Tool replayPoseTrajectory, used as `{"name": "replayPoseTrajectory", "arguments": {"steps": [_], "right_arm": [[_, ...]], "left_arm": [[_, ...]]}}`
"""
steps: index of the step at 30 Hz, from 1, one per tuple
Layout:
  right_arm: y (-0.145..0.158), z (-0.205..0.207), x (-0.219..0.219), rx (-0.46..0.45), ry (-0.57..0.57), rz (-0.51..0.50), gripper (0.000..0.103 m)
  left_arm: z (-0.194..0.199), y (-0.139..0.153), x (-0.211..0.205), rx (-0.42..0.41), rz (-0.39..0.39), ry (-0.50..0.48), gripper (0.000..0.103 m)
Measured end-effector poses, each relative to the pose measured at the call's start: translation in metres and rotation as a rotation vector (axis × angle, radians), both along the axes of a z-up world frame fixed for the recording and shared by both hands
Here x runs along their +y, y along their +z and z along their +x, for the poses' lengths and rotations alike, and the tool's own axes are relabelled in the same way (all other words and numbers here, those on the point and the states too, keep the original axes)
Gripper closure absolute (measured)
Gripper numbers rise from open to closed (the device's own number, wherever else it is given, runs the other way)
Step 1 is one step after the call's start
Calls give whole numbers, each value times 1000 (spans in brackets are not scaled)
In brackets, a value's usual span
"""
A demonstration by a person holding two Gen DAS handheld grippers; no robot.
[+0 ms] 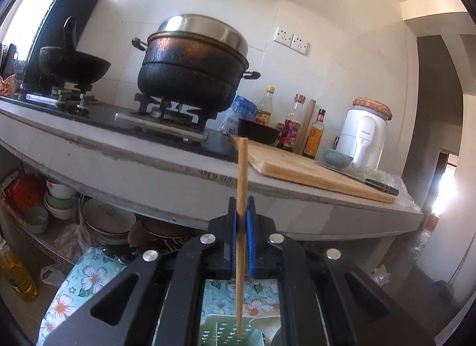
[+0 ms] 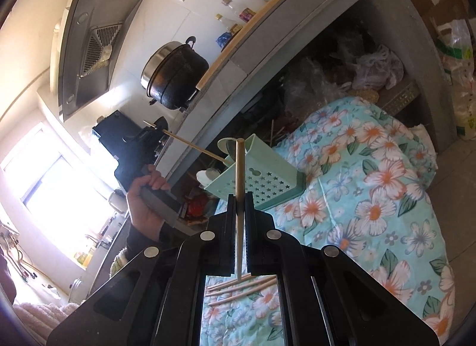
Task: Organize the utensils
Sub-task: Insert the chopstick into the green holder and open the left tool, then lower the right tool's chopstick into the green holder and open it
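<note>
- Left wrist view: my left claw [image 1: 241, 227] is clenched on a wooden chopstick [image 1: 241, 197], which stands upright between the blue pads [image 1: 250, 244].
- The chopstick's lower tip reaches down to the green star-holed utensil holder [image 1: 220, 335], seen below the claw on the floral cloth [image 1: 89, 274]. I cannot tell whether the tip is inside it.
- Beyond, the surface [image 1: 148, 164] carries a black lidded pot [image 1: 193, 69] and a wok [image 1: 74, 66] on the stove, a wooden cutting board [image 1: 297, 164], sauce bottles [image 1: 293, 125] whose labels I cannot read, and a white appliance [image 1: 364, 134] with blurred lettering.
- Under the surface edge, a shelf holds stacked bowls and plates [image 1: 104, 218].
- Right wrist view: my right claw [image 2: 240, 218] is gripping a second chopstick [image 2: 239, 173], upright between its fingers.
- Just ahead sits the mint green holder [image 2: 261, 179], tilted on the floral cloth [image 2: 372, 191]; a spoon-like piece [image 2: 224, 145] shows at its opening.
- The left-hand gripper [image 2: 139, 140], held by a hand [image 2: 145, 200], points its chopstick [image 2: 190, 145] toward the holder's mouth.
- Loose chopsticks [image 2: 238, 289] lie on the cloth beneath my claw.
- The surface edge [image 2: 267, 45] runs close behind the holder; the cloth to the right lies open.
</note>
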State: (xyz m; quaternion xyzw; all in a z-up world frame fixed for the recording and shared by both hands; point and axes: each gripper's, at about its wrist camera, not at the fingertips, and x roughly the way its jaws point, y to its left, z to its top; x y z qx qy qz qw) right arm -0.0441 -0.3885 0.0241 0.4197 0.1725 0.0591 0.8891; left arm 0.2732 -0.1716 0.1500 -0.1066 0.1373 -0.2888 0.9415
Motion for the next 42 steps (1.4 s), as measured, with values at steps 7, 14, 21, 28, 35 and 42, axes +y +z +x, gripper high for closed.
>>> {"name": "replayPoseTrajectory", "arguments": {"steps": [7, 14, 21, 28, 35, 42], "right_arm": [[-4, 2, -3, 21, -5, 11, 99], [6, 0, 2, 11, -19, -14, 99], [43, 2, 12, -48, -41, -109, 99], [102, 25, 25, -159, -76, -273, 99], [151, 72, 57, -246, -114, -496, 99], [146, 129, 96, -223, -109, -702, 99]], "left_arm": [[2, -45, -2, 142, 41, -85, 95], [-32, -49, 21, 142, 69, -136, 52], [-75, -45, 58, 109, 99, -164, 39], [-117, -59, 98, 135, 119, -181, 29], [-148, -94, 131, 207, 152, -145, 18], [-160, -123, 155, 275, 154, -66, 9]]}}
